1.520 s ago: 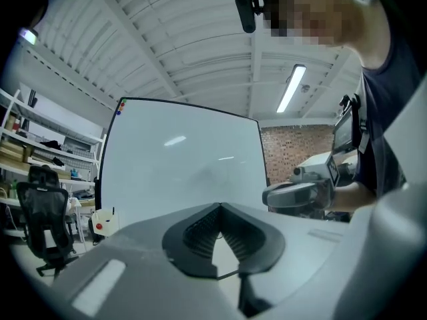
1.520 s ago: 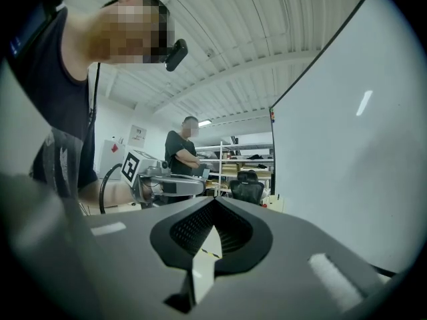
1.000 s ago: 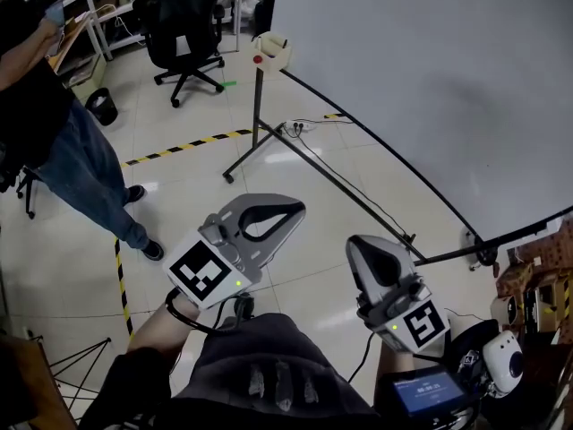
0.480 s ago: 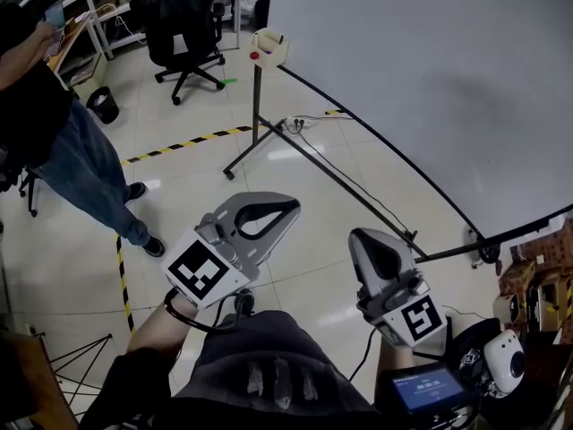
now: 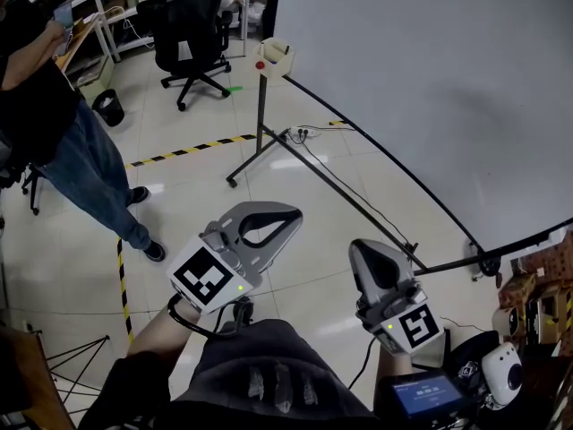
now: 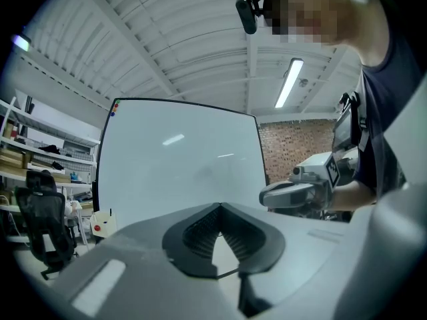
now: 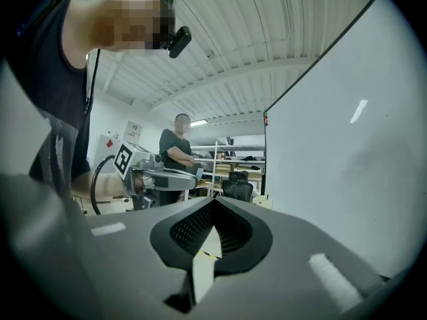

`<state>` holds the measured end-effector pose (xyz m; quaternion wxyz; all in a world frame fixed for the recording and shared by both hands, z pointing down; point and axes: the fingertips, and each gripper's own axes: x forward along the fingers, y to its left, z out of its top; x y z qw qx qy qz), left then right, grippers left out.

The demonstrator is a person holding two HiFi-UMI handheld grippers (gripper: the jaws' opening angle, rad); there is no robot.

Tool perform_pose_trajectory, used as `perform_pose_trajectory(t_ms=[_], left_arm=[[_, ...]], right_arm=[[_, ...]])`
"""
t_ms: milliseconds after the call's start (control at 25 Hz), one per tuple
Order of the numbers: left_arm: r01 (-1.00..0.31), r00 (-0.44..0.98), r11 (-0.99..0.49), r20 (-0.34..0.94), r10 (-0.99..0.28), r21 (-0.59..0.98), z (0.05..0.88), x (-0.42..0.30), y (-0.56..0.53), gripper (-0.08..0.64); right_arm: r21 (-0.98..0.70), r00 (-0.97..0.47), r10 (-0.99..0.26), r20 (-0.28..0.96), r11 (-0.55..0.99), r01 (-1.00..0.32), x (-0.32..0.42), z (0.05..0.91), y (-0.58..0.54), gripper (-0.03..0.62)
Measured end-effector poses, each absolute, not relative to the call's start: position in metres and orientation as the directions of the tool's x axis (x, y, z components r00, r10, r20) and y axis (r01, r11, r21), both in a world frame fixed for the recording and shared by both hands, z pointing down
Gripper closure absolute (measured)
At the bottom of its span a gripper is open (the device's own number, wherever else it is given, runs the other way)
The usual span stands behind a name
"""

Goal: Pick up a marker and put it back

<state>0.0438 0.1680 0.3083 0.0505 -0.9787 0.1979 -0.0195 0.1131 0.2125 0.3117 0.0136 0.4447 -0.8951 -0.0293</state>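
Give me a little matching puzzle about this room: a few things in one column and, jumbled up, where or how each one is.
Things
1. office chair
2. waste bin
3. cream box
4. left gripper

Places or states
A. jaws shut, nothing between them
B. on the floor, left of the office chair
C. on castors, far across the room
D. on top of a pole at the whiteboard's corner

Pairs: 1-C, 2-B, 3-D, 4-A
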Motion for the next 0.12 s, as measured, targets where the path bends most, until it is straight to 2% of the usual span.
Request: perform_pose_trajectory(t_ms=[120], left_arm=[[-0.384, 0.922, -0.918, 0.023, -0.388, -0.101, 0.3096, 0.0447, 0.1690, 0.554]], right_arm=[[0.062, -0.602, -0.799, 0.002, 0.601, -0.797, 0.1142, 0.3132, 0.2137, 0.591]])
